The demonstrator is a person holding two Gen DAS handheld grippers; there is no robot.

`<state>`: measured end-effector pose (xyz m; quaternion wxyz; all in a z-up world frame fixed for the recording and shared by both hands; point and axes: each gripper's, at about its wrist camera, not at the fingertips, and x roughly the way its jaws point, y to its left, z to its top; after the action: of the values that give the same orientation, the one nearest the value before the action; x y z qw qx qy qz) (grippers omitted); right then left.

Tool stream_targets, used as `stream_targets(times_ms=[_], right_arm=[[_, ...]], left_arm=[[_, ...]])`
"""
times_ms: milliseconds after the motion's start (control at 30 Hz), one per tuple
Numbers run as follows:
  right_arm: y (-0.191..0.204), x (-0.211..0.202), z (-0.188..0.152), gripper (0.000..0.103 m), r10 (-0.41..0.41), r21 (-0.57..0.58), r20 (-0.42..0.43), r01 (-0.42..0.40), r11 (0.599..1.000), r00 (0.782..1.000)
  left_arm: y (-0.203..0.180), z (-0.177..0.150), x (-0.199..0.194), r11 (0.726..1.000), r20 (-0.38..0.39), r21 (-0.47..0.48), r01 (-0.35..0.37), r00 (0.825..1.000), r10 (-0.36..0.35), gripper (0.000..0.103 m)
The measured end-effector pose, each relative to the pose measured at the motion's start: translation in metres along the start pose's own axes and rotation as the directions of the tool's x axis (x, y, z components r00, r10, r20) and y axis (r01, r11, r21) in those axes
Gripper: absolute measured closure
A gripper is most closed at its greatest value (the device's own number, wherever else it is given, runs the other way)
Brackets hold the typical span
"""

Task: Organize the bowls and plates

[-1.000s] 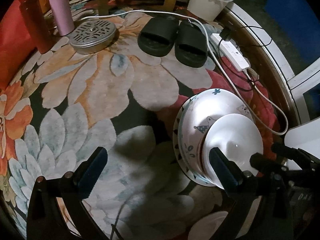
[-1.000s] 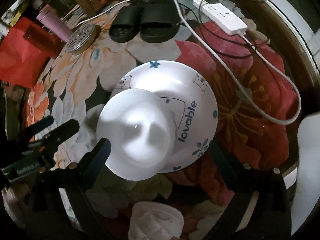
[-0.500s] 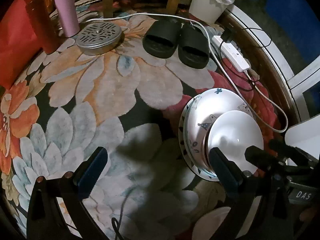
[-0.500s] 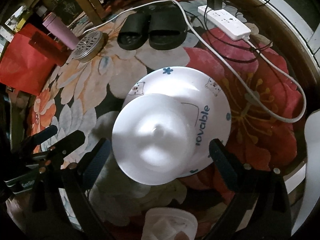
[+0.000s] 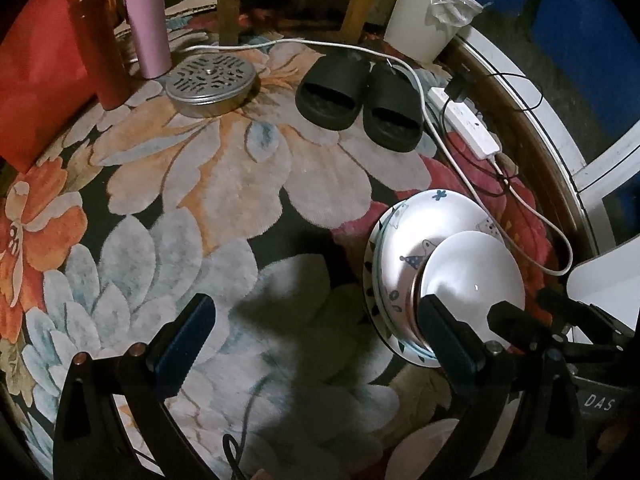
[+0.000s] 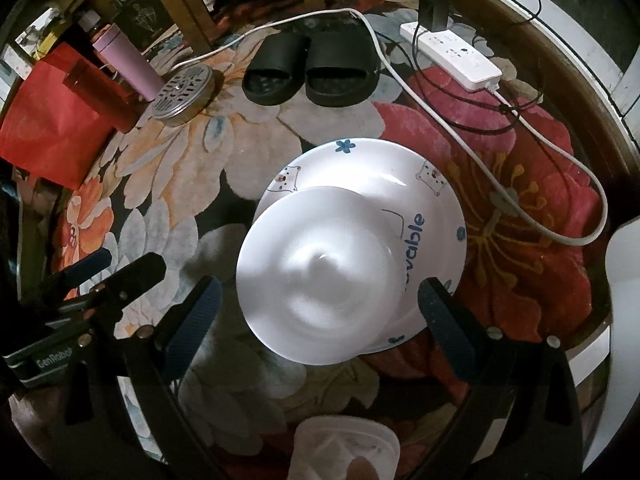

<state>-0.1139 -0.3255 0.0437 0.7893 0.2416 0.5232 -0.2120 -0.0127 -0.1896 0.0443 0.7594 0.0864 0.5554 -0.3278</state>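
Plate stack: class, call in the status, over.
Left gripper and right gripper open, empty. Plain white plate atop printed plates on rug. Power cord alongside, clear.

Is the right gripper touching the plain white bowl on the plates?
Apart. The right wrist view shows the right gripper open, its fingers either side of the plain white bowl, with rug visible between.

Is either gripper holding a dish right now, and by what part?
Neither. The left gripper and right gripper are both open, with nothing between their fingers; the plain white bowl sits on the printed plate.
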Motion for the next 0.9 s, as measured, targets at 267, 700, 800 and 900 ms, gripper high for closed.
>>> stream_targets(times_ms=[267, 700, 800, 900], right_arm=[[0.005, -0.007, 0.000, 0.004, 0.011, -0.014, 0.038, -0.010, 1.000, 0.999], [0.021, -0.014, -0.005, 0.005, -0.025, -0.069, 0.083, 0.031, 0.997, 0.996], [0.021, -0.015, -0.006, 0.004, -0.052, -0.065, 0.094, 0.058, 0.996, 0.994], [0.022, -0.017, -0.007, 0.004, -0.065, -0.060, 0.102, 0.072, 0.996, 0.993]], left_arm=[[0.000, 0.000, -0.004, 1.000, 0.019, 0.006, -0.026, 0.999, 0.026, 0.002], [0.008, -0.005, -0.010, 0.997, 0.033, -0.020, -0.077, 0.996, 0.078, 0.002], [0.010, -0.006, -0.012, 0.996, 0.038, -0.029, -0.089, 0.995, 0.090, 0.002], [0.011, -0.006, -0.016, 0.995, 0.051, -0.024, -0.102, 0.993, 0.103, 0.002]])
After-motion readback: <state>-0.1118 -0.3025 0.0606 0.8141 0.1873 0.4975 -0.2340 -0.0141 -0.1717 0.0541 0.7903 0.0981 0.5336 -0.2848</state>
